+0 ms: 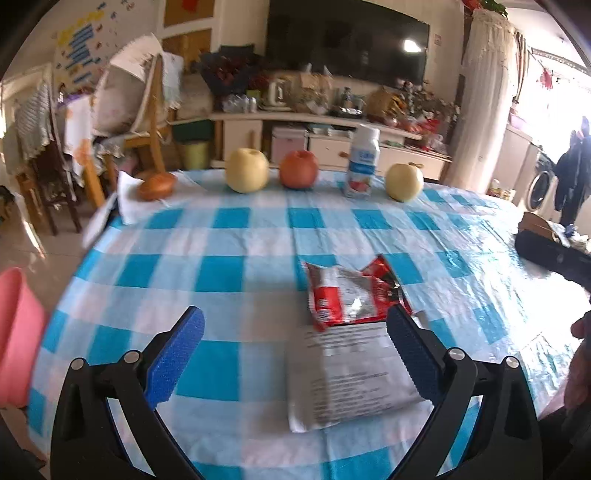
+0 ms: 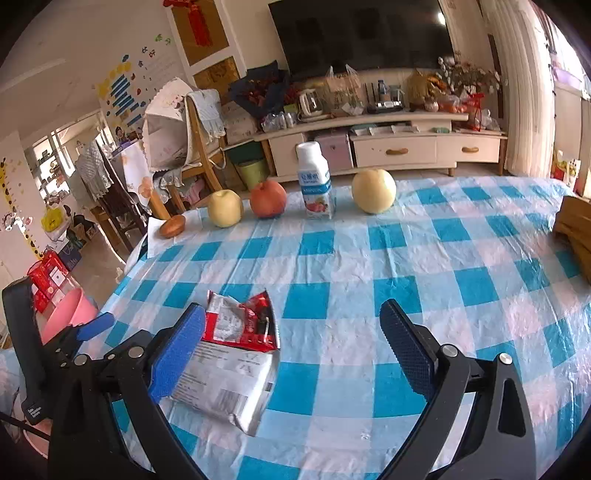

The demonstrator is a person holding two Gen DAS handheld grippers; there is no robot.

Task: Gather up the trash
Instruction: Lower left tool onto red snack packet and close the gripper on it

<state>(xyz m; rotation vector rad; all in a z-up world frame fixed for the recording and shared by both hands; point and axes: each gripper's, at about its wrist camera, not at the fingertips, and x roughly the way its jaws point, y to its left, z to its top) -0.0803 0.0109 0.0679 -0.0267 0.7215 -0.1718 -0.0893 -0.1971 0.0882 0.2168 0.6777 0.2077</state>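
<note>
Blue-padded, the left gripper (image 1: 295, 354) and right gripper (image 2: 291, 354) both stand wide apart, holding nothing, above the checked tablecloth (image 1: 229, 236). Between them lies the silver wrapper (image 1: 351, 373), with the torn red wrapper (image 1: 354, 295) touching its far edge. Along the far side stand two pears, an apple (image 1: 298, 169) and a milk bottle (image 1: 364, 162).

A large dark television (image 2: 360, 35) is mounted on the far wall above a long cream cabinet (image 2: 391, 146) crowded with clutter. Wooden chairs (image 1: 147, 122) draped with cloths are seen at left, and strong daylight is admitted past pale curtains (image 1: 484, 96) at right.
</note>
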